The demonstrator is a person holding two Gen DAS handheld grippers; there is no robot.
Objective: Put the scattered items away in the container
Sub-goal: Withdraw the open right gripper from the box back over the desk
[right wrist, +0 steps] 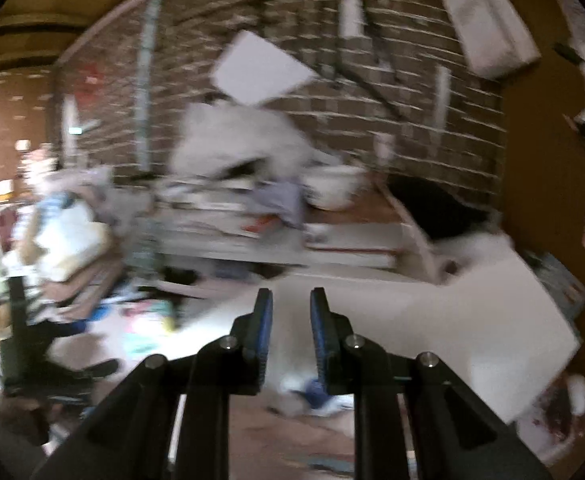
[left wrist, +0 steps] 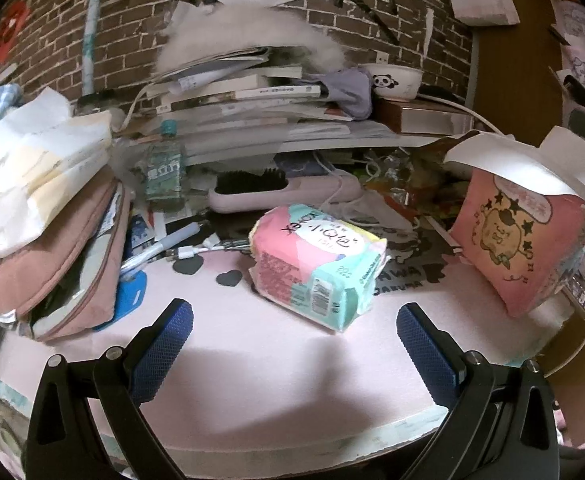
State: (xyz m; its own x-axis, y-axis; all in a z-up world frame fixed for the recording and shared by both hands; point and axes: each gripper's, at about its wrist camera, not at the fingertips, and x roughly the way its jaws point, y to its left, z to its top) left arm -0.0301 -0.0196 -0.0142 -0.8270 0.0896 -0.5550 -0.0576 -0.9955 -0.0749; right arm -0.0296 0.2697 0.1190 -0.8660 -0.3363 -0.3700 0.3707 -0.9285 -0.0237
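In the sharp left view we see the left gripper with fingers wide apart, the pastel pack lying at centre and the pink container at right. The blurred right view shows the right gripper nearly closed, holding nothing.

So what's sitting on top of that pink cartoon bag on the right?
A white sheet of paper lies draped over the top of the pink cartoon bag, covering its opening. Whatever is inside the bag cannot be seen.

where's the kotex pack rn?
Left wrist view, centre: the Kotex pack lies on the pink mat, ahead of the open left hand-held gripper, left of the pink cartoon bag.
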